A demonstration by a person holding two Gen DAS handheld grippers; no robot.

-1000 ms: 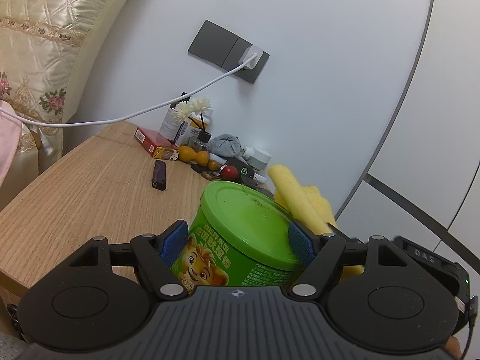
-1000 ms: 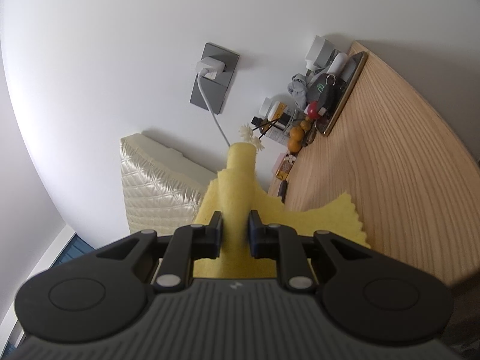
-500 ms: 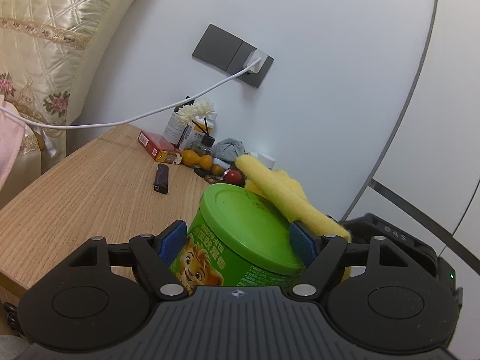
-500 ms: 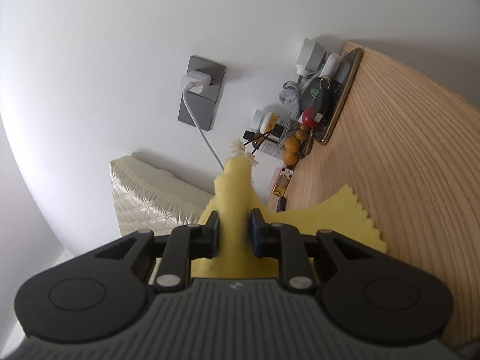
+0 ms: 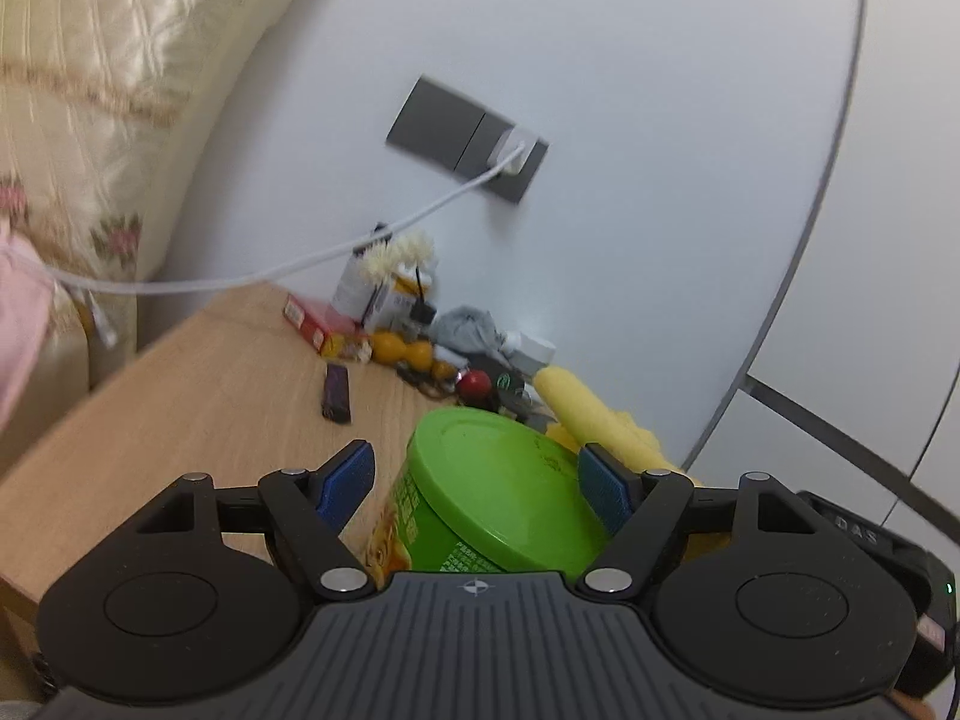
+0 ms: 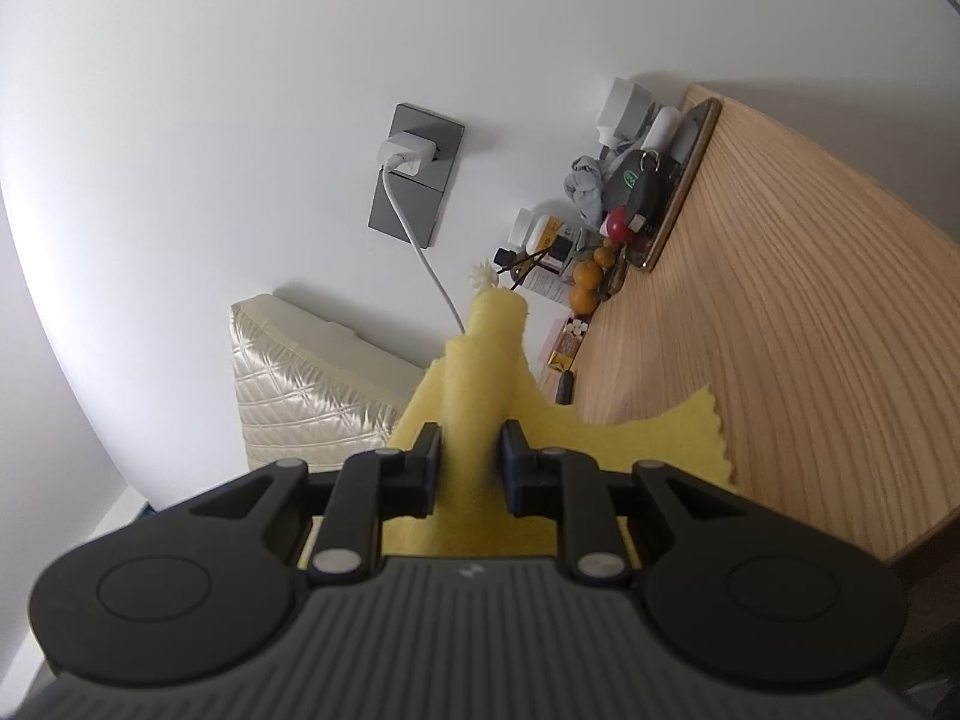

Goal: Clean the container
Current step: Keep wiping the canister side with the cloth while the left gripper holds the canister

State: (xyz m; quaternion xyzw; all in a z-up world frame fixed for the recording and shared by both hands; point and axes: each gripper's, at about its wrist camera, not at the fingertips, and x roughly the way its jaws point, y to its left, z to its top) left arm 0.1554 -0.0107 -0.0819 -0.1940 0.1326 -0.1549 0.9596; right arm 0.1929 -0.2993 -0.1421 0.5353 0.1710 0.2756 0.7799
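Note:
A green container (image 5: 498, 498) with a green lid and a cartoon lion label sits tilted between the fingers of my left gripper (image 5: 477, 480). The left blue pad (image 5: 348, 483) stands a little off the can's side, the right pad touches it. My right gripper (image 6: 471, 456) is shut on a rolled yellow cloth (image 6: 486, 384), held above the wooden table (image 6: 810, 330). The cloth also shows in the left wrist view (image 5: 594, 414), just behind and right of the container.
At the table's back by the wall lie a red box (image 5: 318, 324), a dark lighter (image 5: 337, 393), oranges (image 5: 402, 351), bottles, keys and a grey rag. A white cable (image 5: 300, 267) runs from the wall socket (image 5: 468, 138). A quilted headboard (image 5: 90, 120) stands left.
The left fingers have spread: the left pad has come off the container, which now leans to the right. The left view has swung and is blurred. The cloth has shifted a little.

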